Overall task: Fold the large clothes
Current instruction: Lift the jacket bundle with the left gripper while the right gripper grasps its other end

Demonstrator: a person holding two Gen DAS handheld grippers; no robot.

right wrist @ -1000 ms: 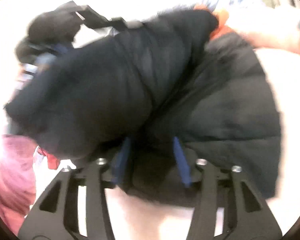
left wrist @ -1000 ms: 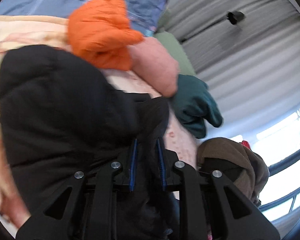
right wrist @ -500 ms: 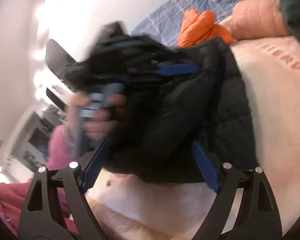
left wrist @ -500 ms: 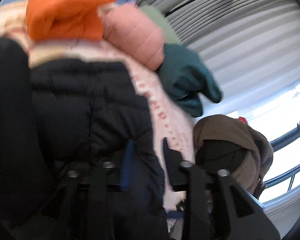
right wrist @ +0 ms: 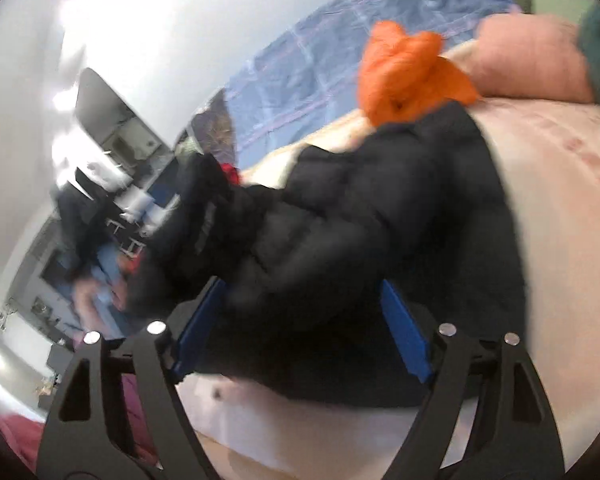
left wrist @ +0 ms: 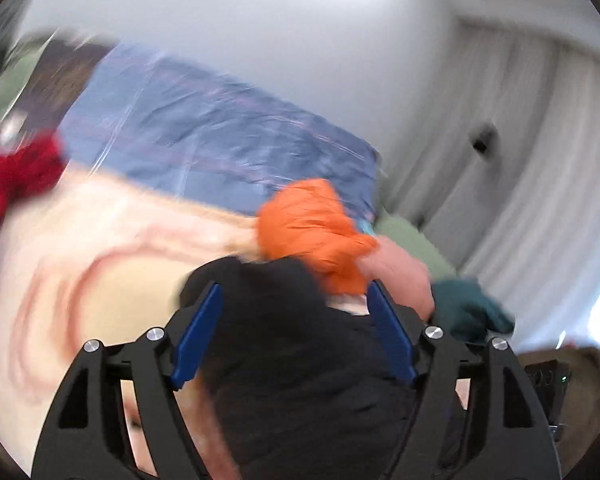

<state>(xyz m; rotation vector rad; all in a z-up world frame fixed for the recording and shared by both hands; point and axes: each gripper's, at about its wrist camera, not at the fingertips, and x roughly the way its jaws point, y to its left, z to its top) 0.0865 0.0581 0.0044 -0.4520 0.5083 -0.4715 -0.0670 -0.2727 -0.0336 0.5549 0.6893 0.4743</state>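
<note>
Left wrist view: the left gripper (left wrist: 294,322) has its blue-padded jaws wide apart and opening. The black puffer jacket (left wrist: 300,360) lies in the gap between them, but neither pad presses on it. The jacket rests on a cream and pink blanket (left wrist: 80,272), heaped from centre toward 6 o'clock. An orange garment (left wrist: 312,232) sits at the jacket's 12 o'clock edge, touching it; a pink puffer garment (left wrist: 400,272) lies at 2 o'clock and a dark green garment (left wrist: 468,312) at 3 o'clock. A blue bedspread (left wrist: 220,140) covers the far end.

Right wrist view: the right gripper (right wrist: 304,320) has jaws spread wide and closing slightly. The jacket (right wrist: 360,220) bulges between the pads, though blur hides any contact. The orange garment (right wrist: 404,68) lies at 1 o'clock.
</note>
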